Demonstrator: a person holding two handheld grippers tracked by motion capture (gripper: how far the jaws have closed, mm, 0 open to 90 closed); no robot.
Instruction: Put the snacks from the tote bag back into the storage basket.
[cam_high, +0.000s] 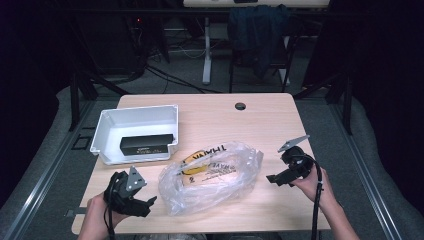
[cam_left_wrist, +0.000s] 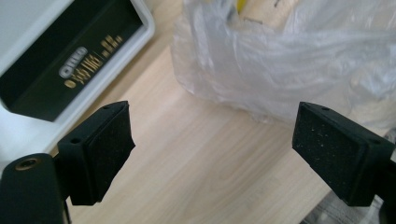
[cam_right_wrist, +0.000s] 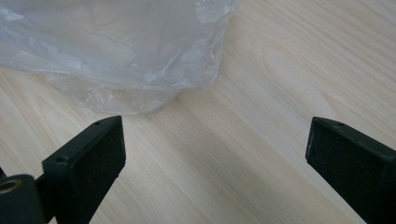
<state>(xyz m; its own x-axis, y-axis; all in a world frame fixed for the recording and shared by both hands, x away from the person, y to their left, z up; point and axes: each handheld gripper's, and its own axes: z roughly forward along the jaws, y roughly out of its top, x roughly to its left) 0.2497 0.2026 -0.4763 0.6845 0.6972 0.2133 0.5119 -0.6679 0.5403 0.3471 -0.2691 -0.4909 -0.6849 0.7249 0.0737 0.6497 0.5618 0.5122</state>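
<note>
- Nearest the high camera are the two hand-held tools: the left gripper (cam_high: 131, 199) at the table's near left corner and the right gripper (cam_high: 288, 176) at the right edge — both released, jaws spread wide, nothing between the pads.
- Between them lies the clear plastic bag (cam_high: 212, 175), crumpled and puffed up, with yellow-and-black print showing through it; it sits on the bare wooden table (cam_high: 260, 125), its long axis running left to right, roughly along the line that joins the two grippers.
- From the left gripper the bag lies just to the right and slightly farther in; from the right gripper it lies to the left, near but apart. By my reading the left one is the closer of the two, so a grab at the bag's near-left edge would likely fall to it.
- Beyond the bag, to its far left, a white tray (cam_high: 112, 125) holds a black box (cam_high: 147, 143) with pale lettering; tray and bag are apart.
- Left gripper view adds what the high view cannot: the bag's wrinkled edge (cam_left_wrist: 280, 60) straight ahead of the open jaws, and the tray's rim (cam_left_wrist: 144, 23) off to one side.
- Right gripper view gives the bag's other end (cam_right_wrist: 126, 51), thin film lying flat on the wood — ahead and to one side of its jaws.
</note>
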